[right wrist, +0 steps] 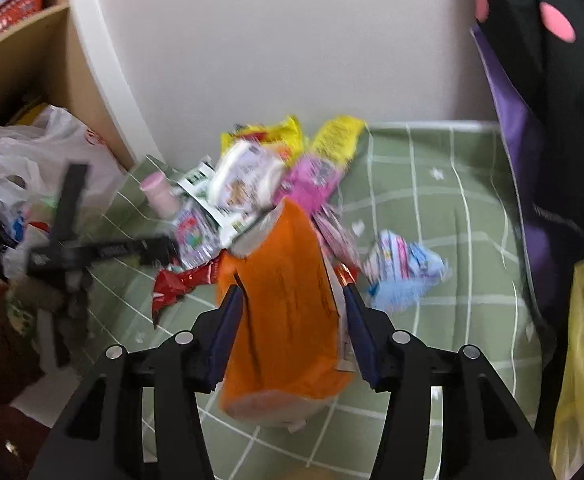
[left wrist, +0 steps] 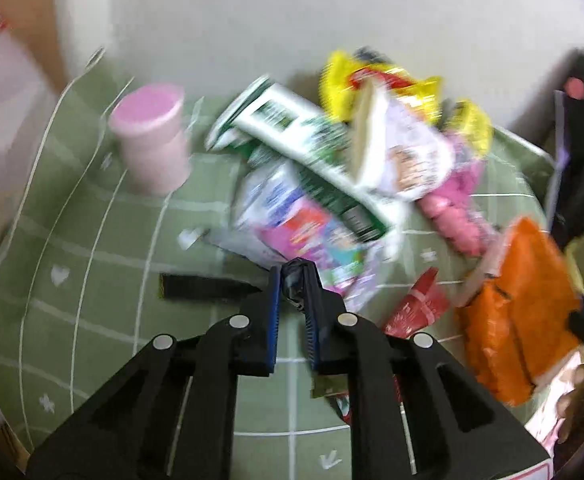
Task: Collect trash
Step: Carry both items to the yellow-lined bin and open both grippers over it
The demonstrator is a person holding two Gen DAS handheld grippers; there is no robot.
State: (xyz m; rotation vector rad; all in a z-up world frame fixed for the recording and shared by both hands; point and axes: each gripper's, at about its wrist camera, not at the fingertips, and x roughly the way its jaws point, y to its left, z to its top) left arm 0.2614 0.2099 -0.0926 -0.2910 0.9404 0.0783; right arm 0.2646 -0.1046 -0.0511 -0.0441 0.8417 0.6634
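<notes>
A heap of trash lies on a green checked mat (left wrist: 92,248): a green and white carton (left wrist: 311,148), yellow snack bags (left wrist: 343,76), pink wrappers (left wrist: 455,212) and a red wrapper (left wrist: 415,308). My left gripper (left wrist: 295,276) is shut on a small dark wrapper (left wrist: 293,276) just in front of the heap. My right gripper (right wrist: 292,292) is shut on an orange bag (right wrist: 288,300) and holds it upright before the heap; the bag also shows at the right of the left wrist view (left wrist: 523,304). The left gripper shows blurred at the left of the right wrist view (right wrist: 92,252).
A pink lidded cup (left wrist: 152,140) stands on the mat left of the heap. A crumpled blue and white wrapper (right wrist: 403,268) lies to the right. A shelf with a white plastic bag (right wrist: 44,160) is at the left, a black and purple bag (right wrist: 543,120) at the right.
</notes>
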